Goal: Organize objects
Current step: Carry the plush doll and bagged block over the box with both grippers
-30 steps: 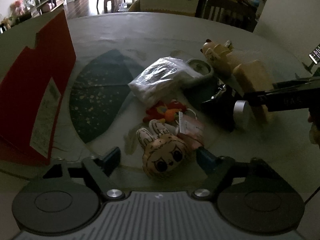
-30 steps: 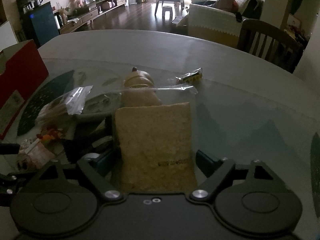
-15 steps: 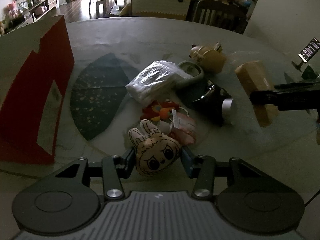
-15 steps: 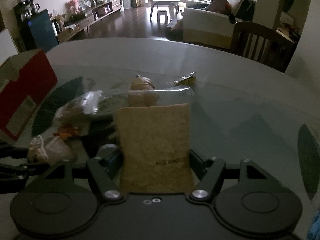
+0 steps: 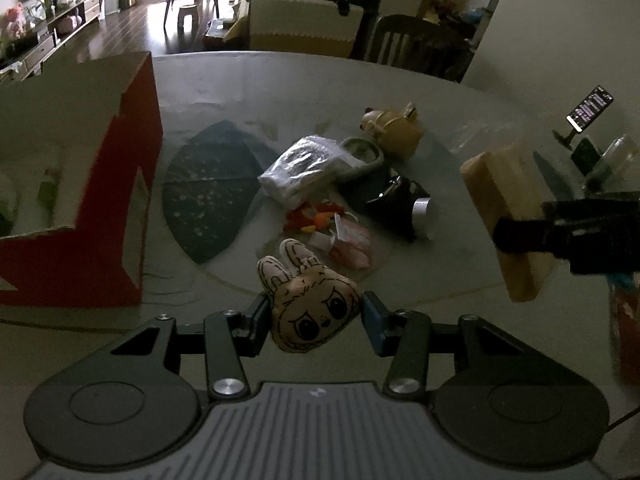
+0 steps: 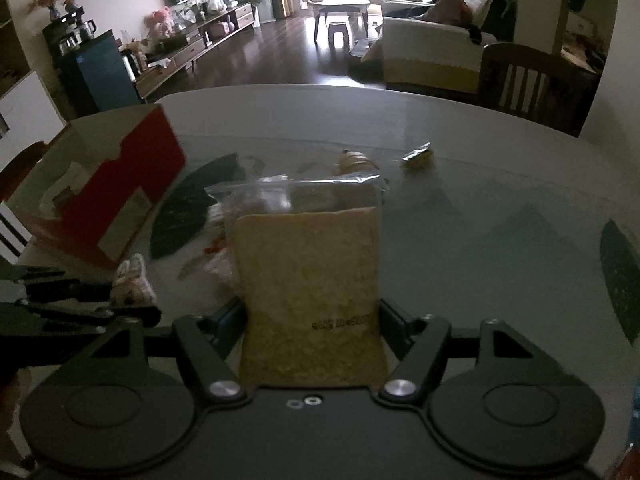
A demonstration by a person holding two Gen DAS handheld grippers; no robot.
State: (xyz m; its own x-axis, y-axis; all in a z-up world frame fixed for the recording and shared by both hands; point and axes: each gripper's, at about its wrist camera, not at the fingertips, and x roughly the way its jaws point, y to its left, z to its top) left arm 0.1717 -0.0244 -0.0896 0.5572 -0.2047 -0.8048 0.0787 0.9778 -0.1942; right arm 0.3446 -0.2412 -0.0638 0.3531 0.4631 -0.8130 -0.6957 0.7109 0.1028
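Note:
My left gripper (image 5: 314,310) is shut on a small bunny-eared plush doll (image 5: 310,306), lifted above the round glass table (image 5: 440,92). My right gripper (image 6: 312,320) is shut on a tan bag of grain (image 6: 310,292), also raised; that bag (image 5: 504,216) shows at the right of the left wrist view. An open red cardboard box (image 5: 132,184) stands at the left. On the table lie a clear plastic packet (image 5: 300,170), a yellow animal figure (image 5: 394,126), a black pouch with a silver cap (image 5: 404,206) and small orange and pink items (image 5: 332,228).
A phone on a stand (image 5: 588,110) and a jar (image 5: 616,156) sit at the table's right. A small wrapped sweet (image 6: 418,155) lies on the far side. A wooden chair (image 6: 528,80) stands behind the table, with a sofa (image 6: 432,52) beyond.
Both grippers went from open to shut, the left on the plush doll and the right on the grain bag. Both then rose off the table with their loads.

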